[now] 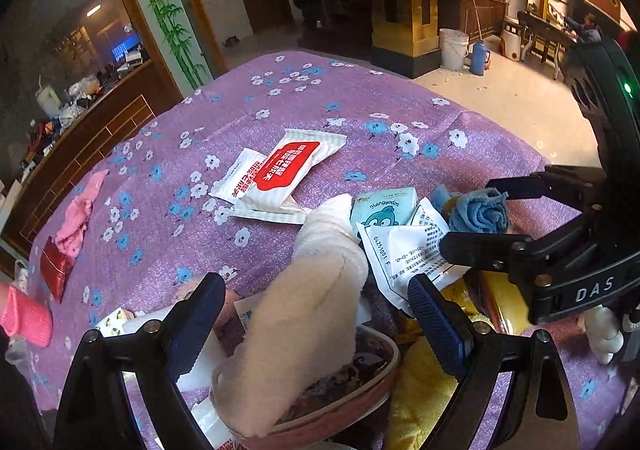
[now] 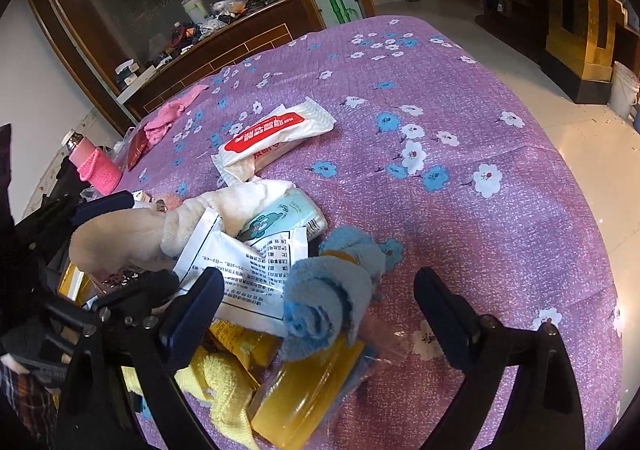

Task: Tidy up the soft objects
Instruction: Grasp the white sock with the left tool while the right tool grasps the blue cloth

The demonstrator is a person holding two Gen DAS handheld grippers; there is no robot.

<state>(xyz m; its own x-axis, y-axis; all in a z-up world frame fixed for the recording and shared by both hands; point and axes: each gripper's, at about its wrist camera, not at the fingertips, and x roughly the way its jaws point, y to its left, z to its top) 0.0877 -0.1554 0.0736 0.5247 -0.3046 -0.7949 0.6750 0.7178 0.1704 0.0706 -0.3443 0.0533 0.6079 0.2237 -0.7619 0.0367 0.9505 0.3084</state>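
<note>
A pile of soft things lies on the purple flowered cloth. My left gripper is open, its jaws either side of a rolled beige towel that lies across a pink-rimmed pouch. My right gripper is open around a rolled blue towel; it also shows in the left wrist view. White printed sachets, a teal tissue pack, a yellow cloth and yellow packets lie in the pile.
Two red-and-white wipe packs lie further out on the cloth. A pink cloth and a red packet lie at the left edge, by a pink bottle. A wooden counter stands to the left; tiled floor lies beyond.
</note>
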